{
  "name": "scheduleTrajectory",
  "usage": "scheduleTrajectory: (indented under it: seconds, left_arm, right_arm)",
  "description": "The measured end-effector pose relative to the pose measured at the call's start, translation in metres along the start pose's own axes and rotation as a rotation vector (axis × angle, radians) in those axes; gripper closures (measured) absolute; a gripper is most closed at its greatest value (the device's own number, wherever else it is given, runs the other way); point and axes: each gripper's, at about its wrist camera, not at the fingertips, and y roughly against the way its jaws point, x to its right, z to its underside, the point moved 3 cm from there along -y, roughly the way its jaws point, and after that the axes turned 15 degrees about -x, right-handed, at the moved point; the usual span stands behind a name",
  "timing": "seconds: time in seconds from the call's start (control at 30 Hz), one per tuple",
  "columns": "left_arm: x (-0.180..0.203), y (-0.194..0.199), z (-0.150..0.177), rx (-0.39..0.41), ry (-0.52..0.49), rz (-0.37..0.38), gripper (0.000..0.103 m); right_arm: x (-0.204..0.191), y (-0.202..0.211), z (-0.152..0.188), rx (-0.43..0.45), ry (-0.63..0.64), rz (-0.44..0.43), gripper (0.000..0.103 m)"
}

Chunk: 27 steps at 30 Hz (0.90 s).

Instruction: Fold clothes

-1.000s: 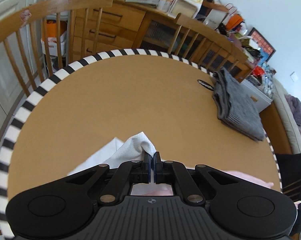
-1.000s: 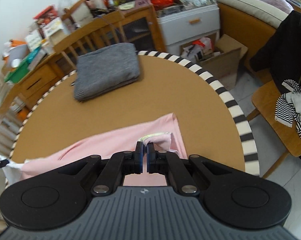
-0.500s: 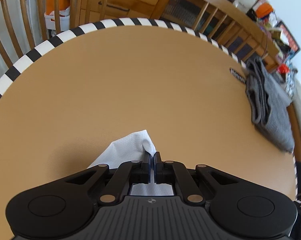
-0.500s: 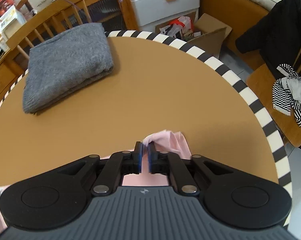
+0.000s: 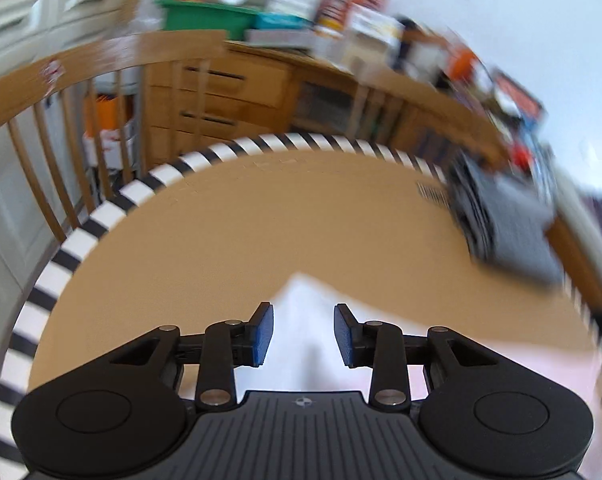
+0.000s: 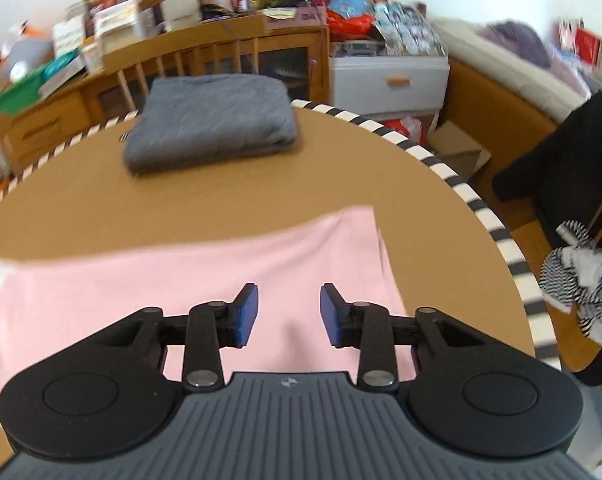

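Observation:
A pink garment (image 6: 205,280) with a white part (image 5: 305,320) lies flat on the round brown table (image 6: 373,176). My left gripper (image 5: 303,334) is open and empty, just above the white corner of the garment. My right gripper (image 6: 288,314) is open and empty, above the pink cloth near its right corner. A folded grey sweater (image 6: 213,126) lies at the far side of the table and also shows, blurred, in the left wrist view (image 5: 505,220).
The table has a black-and-white striped rim (image 5: 113,208). Wooden chairs (image 5: 73,92) stand around it. A cluttered wooden sideboard (image 6: 205,52) is behind. A striped cloth (image 6: 577,280) lies on a chair at the right, next to a dark garment (image 6: 557,160).
Both grippers have opened and let go of the garment. The pink cloth now lies spread flat on the table. Both views have tilted up and back.

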Motion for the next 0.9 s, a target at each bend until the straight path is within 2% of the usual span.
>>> scheduleTrajectory:
  seconds: [0.07,0.13,0.23,0.3,0.4,0.5,0.6,0.73,0.9]
  left_arm:
    - [0.006,-0.003,0.025,-0.011,-0.053,-0.038,0.068]
    - [0.007,-0.009,0.046,-0.026,-0.057,-0.066,0.070]
    - [0.007,-0.008,0.068,-0.016,-0.095,-0.121,0.074]
    - [0.001,-0.004,0.077,-0.011,-0.120,-0.131,0.075]
    - [-0.007,-0.001,0.080,-0.019,-0.145,-0.130,0.078]
    - [-0.010,0.007,0.082,-0.021,-0.126,-0.151,0.079]
    - [-0.013,0.012,0.087,-0.031,-0.117,-0.137,0.077]
    - [-0.014,0.014,0.093,-0.014,-0.103,-0.141,0.078]
    - [-0.016,0.015,0.092,-0.012,-0.080,-0.133,0.077]
  right_arm:
    - [-0.002,-0.001,0.023,0.010,0.005,0.033,0.074]
    - [-0.001,-0.005,0.040,-0.002,-0.012,0.057,0.079]
    - [0.007,-0.014,0.059,-0.049,-0.039,0.076,0.078]
    - [0.011,-0.010,0.068,-0.012,-0.016,0.069,0.076]
    - [0.018,-0.007,0.072,-0.007,-0.003,0.063,0.068]
    - [0.032,0.003,0.069,-0.031,-0.069,0.074,0.071]
    - [0.044,0.004,0.075,-0.054,-0.118,0.064,0.071]
    - [0.043,0.003,0.082,-0.033,-0.052,0.094,0.071]
    - [0.043,0.003,0.082,-0.034,-0.038,0.094,0.071]
